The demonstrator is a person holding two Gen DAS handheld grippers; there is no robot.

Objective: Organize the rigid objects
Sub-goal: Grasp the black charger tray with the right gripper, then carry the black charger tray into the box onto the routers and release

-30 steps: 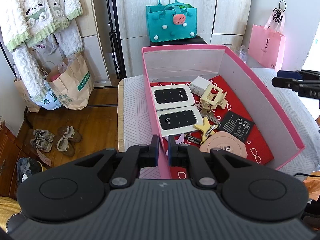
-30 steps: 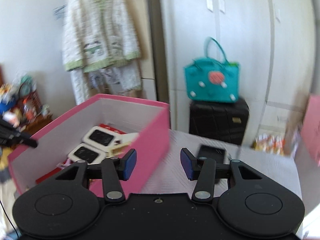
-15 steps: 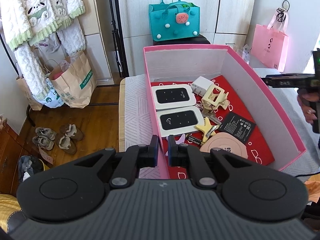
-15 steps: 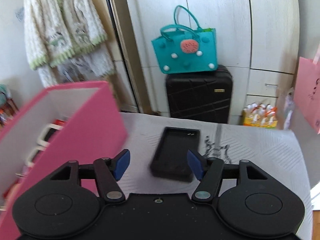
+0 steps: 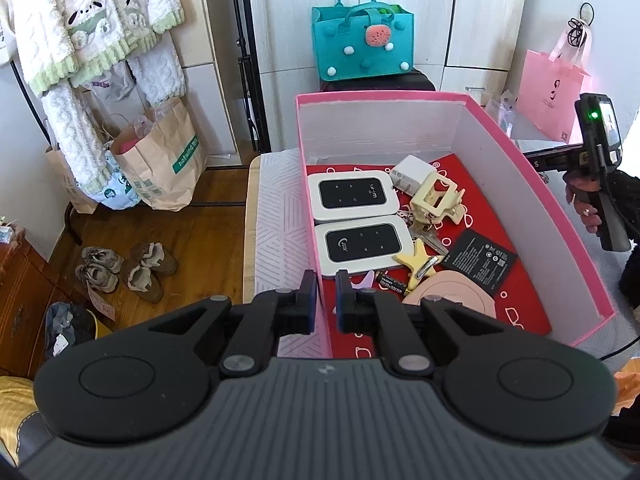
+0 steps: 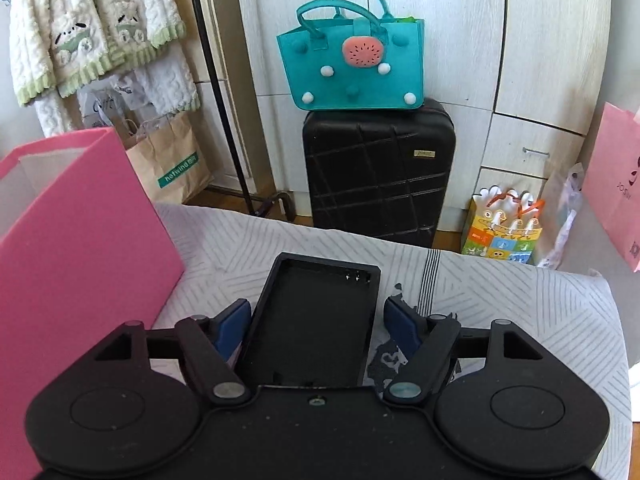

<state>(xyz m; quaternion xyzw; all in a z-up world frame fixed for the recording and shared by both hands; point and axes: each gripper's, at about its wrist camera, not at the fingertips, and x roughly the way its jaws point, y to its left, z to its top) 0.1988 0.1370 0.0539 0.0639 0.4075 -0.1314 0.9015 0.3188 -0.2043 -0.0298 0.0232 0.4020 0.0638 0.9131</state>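
Note:
A pink box (image 5: 560, 216) with a red floor holds two white pocket routers (image 5: 352, 196), a cream hair claw (image 5: 438, 200), a white charger (image 5: 412, 170), a black battery pack (image 5: 480, 258), a yellow star clip (image 5: 418, 260) and a pink disc (image 5: 452, 298). My left gripper (image 5: 325, 294) is shut on the box's near left wall. A black open case (image 6: 316, 312) lies on the patterned cloth right of the box (image 6: 80, 240). My right gripper (image 6: 316, 308) straddles it; its jaws are opening, with a gap at each pad.
A black suitcase (image 6: 380, 176) with a teal bag (image 6: 352, 60) stands beyond the table's far edge. Paper bags (image 5: 160, 160) and shoes (image 5: 128, 268) are on the wood floor at left. A person's hand (image 5: 584, 204) holds the right gripper's handle beside the box.
The right gripper swung away from the box, came down over the black case, and its jaws widened around it. The left gripper kept its hold on the box wall.

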